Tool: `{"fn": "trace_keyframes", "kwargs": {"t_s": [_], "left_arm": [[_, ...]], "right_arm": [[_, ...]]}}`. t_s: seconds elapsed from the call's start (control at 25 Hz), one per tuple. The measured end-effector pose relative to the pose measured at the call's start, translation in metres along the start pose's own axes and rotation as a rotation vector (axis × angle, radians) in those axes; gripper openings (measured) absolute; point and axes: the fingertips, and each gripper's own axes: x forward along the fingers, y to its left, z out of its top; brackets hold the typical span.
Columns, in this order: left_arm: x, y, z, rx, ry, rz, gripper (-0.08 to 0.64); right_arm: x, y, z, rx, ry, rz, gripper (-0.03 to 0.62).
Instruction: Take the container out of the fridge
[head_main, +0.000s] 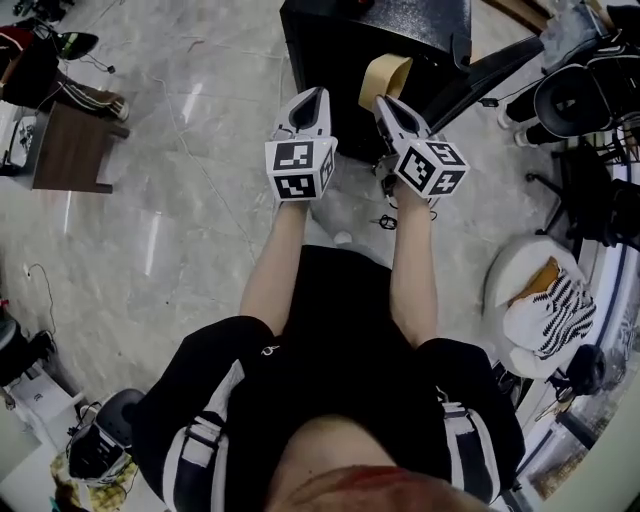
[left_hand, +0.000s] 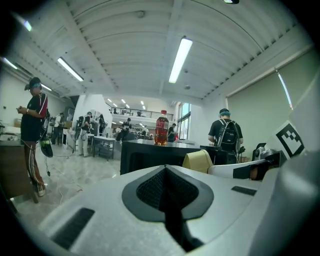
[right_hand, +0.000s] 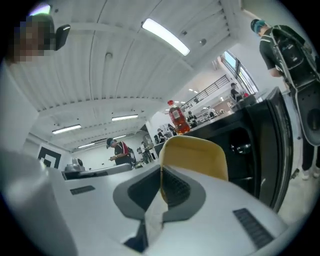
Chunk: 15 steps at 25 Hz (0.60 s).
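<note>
A tan, thin-walled container (head_main: 385, 78) hangs in front of the black fridge (head_main: 340, 60), outside it. My right gripper (head_main: 386, 104) is shut on the container's wall; in the right gripper view the container (right_hand: 196, 156) rises just past the right gripper (right_hand: 161, 181), which pinches its edge. My left gripper (head_main: 313, 98) is level with it on the left, shut and holding nothing. The left gripper (left_hand: 166, 172) points at the fridge (left_hand: 145, 156), with the container (left_hand: 198, 161) to its right. A red bottle (left_hand: 161, 128) stands on the fridge top.
The fridge door (head_main: 490, 68) stands open to the right. A brown low table (head_main: 70, 150) is at the left, an office chair (head_main: 580, 100) at the right, and a white stool with striped cloth (head_main: 540, 300) nearer. Several people stand in the background.
</note>
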Motion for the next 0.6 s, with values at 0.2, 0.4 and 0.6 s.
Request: {"fn": "trace_keyframes", "kwargs": {"t_s": [0.2,0.4,0.6], "left_arm": [[-0.002,-0.008,0.011,0.011,-0.024,-0.008,0.008],[-0.001,-0.014,0.017,-0.004,-0.037,-0.020,0.008],[0.001,-0.016,0.019,-0.002,-0.042,-0.036,0.008]], "right_arm": [[-0.003,0.009,0.009,-0.090,0.006,0.009,0.014],[-0.009,0.009,0.017,-0.135,-0.005,-0.001,0.014],[-0.010,0.009,0.017,-0.156,-0.003,-0.013,0.014]]}}
